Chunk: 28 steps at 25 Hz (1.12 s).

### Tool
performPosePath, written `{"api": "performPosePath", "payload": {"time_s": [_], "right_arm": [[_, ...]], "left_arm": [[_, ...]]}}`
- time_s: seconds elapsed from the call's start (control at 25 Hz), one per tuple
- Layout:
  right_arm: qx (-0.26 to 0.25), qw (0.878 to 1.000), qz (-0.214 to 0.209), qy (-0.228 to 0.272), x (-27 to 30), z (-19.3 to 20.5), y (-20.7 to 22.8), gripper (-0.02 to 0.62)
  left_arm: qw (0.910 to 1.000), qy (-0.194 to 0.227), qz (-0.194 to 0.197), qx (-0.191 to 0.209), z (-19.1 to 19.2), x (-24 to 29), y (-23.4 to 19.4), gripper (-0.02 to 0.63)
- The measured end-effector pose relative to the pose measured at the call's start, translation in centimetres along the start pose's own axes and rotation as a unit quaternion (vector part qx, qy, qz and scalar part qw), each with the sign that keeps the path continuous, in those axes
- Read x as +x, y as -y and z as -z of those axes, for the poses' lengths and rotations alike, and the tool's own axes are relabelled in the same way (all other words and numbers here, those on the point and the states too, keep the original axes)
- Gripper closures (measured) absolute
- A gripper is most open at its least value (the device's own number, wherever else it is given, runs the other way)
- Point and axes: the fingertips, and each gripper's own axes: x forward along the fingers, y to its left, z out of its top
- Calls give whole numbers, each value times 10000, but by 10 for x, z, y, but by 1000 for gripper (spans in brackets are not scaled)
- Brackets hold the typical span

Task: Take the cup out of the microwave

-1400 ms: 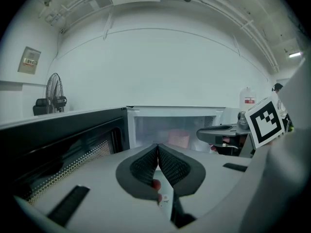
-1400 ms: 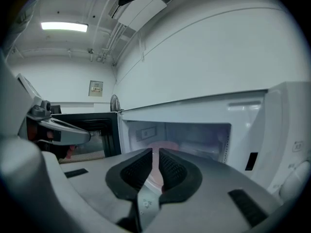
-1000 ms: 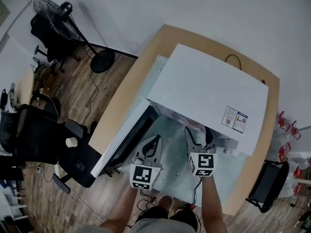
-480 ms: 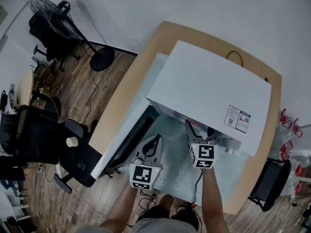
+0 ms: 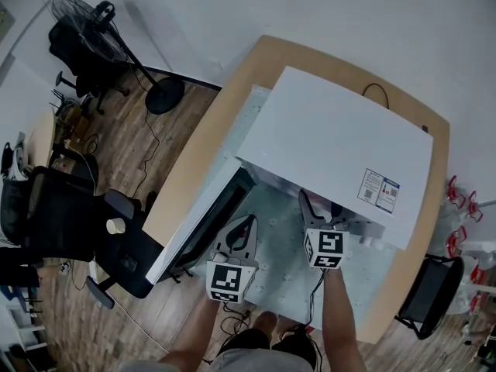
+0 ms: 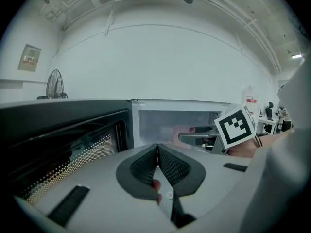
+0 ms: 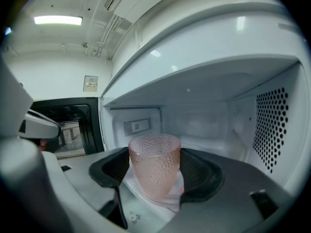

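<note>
A pink dimpled cup (image 7: 154, 166) stands upright inside the white microwave (image 5: 333, 142), whose door (image 5: 203, 225) hangs open to the left. My right gripper (image 7: 155, 178) reaches into the cavity. Its jaws are closing, with the cup between the pads (image 7: 109, 171), which sit close beside the cup's sides. In the head view my right gripper (image 5: 319, 208) disappears under the microwave's top, which hides the cup. My left gripper (image 5: 248, 225) rests in front of the open door, shut with nothing between its pads (image 6: 146, 166).
The microwave sits on a pale mat (image 5: 283, 273) on a wooden table (image 5: 198, 157). The open door (image 6: 63, 130) blocks the left side. On the floor to the left stand a fan (image 5: 93, 22) and office chairs (image 5: 58, 215). A cable (image 5: 376, 93) lies behind the microwave.
My right gripper has edged a little deeper into the microwave opening. The left gripper has not moved.
</note>
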Motion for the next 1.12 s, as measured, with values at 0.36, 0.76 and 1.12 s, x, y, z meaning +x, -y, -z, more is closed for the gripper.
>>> {"api": "performPosePath", "payload": {"time_s": [0.36,0.76,1.12], "right_arm": [[-27,9997,-109,227,-20,-15,-6,262],[0,9982,-211,557,-70,-33,-23,262],[14,9970,-297,712,-116,-36,-27,262]], "left_arm": [[9999,32,-102,37,-2,-10,1,583],[9997,174,-178,74,-12,-33,17,583],[9993,252,-252,107,-12,-64,42,583]]}}
